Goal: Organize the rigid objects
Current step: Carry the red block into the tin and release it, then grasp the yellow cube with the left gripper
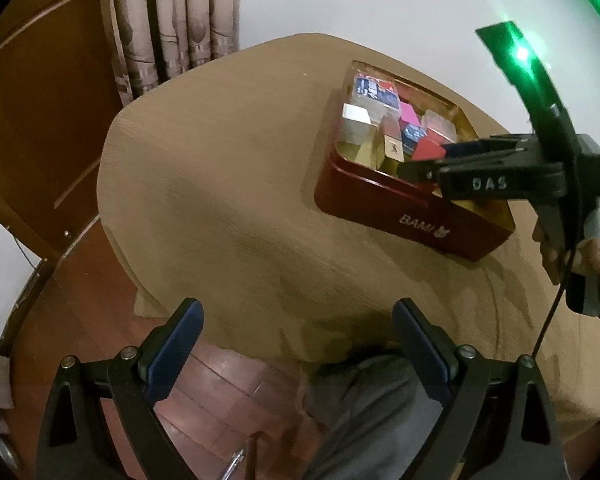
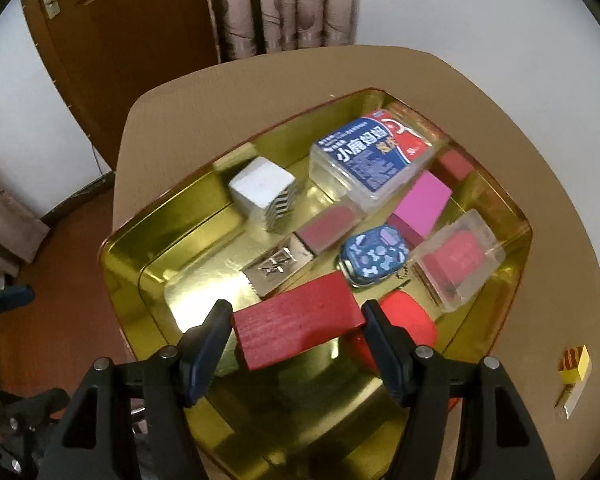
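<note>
A red tin box (image 1: 412,210) with a gold inside (image 2: 188,216) sits on the tan table and holds several small blocks and boxes. My right gripper (image 2: 296,334) is over the tin, shut on a red wooden block (image 2: 296,326) held above the tin's near part. In the left wrist view the right gripper (image 1: 420,164) reaches over the tin's near right corner. My left gripper (image 1: 298,316) is open and empty above the table's near edge, left of the tin.
In the tin lie a white cube (image 2: 262,188), a clear card box with blue label (image 2: 370,158), a pink block (image 2: 420,206), a blue patterned case (image 2: 374,258) and a red round piece (image 2: 410,320). A yellow block (image 2: 576,364) lies right of the tin. A brown door (image 1: 32,120) stands left.
</note>
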Demonstrator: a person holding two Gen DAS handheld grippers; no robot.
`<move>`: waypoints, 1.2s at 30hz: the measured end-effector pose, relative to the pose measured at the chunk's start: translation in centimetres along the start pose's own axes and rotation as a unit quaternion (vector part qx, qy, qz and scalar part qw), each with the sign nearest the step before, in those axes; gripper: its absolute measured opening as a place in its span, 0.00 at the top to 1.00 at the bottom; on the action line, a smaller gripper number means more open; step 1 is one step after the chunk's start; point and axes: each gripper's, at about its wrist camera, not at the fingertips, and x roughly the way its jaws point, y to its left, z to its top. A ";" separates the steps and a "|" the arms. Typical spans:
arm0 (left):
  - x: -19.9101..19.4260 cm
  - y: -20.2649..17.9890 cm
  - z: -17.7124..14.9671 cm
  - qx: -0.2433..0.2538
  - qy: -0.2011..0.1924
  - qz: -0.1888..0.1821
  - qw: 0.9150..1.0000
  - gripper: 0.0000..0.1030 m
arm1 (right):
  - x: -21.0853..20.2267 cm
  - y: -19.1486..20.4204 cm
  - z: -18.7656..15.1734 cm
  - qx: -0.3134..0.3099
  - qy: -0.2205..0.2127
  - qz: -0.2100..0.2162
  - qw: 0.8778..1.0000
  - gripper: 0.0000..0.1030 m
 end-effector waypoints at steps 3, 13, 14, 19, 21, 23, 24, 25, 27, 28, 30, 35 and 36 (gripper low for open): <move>0.2 -0.3 -0.1 0.007 0.003 0.001 1.000 0.09 | 0.2 -0.8 0.4 0.012 -0.012 0.019 1.000 0.32; -0.4 -1.2 -0.4 0.032 -0.019 0.018 0.999 0.09 | -5.1 -5.2 -0.9 0.100 -0.115 0.016 0.988 0.32; -0.7 -1.2 -0.3 0.032 -0.027 0.013 0.999 0.09 | -6.0 -6.2 -1.8 0.117 -0.135 -0.003 0.984 0.32; -2.8 -2.2 -0.2 0.049 -0.066 -0.013 0.997 0.09 | -10.8 -13.5 -10.7 0.220 -0.186 -0.182 0.940 0.30; -3.9 -3.4 -0.1 0.069 -0.084 -0.028 0.994 0.09 | -10.9 -17.1 -14.9 0.262 -0.160 -0.251 0.918 0.30; -4.5 -5.1 0.2 0.099 -0.095 -0.038 0.990 0.09 | -10.7 -20.3 -18.9 0.298 -0.133 -0.291 0.899 0.30; -4.7 -6.2 0.5 0.113 -0.099 -0.042 0.988 0.08 | -10.5 -22.2 -21.4 0.318 -0.114 -0.316 0.887 0.30; -4.9 -7.3 0.7 0.129 -0.102 -0.045 0.985 0.08 | -10.4 -23.0 -22.6 0.327 -0.103 -0.328 0.881 0.30; -5.2 -9.9 1.7 0.158 -0.107 -0.054 0.980 0.08 | -10.1 -24.9 -25.6 0.347 -0.077 -0.359 0.863 0.30; -5.2 -11.3 2.2 0.172 -0.105 -0.064 0.977 0.07 | -10.0 -25.4 -26.5 0.353 -0.074 -0.364 0.859 0.30; -5.2 -14.0 3.7 0.189 -0.101 -0.078 0.974 0.07 | -9.6 -26.2 -28.5 0.362 -0.067 -0.374 0.851 0.30; -2.9 -21.5 9.5 0.182 -0.068 -0.110 0.975 0.04 | -10.6 -27.4 -30.3 0.402 -0.104 -0.336 0.845 0.26; -2.0 -23.0 10.5 0.178 -0.059 -0.116 0.975 0.04 | -10.7 -27.5 -30.4 0.407 -0.108 -0.336 0.843 0.25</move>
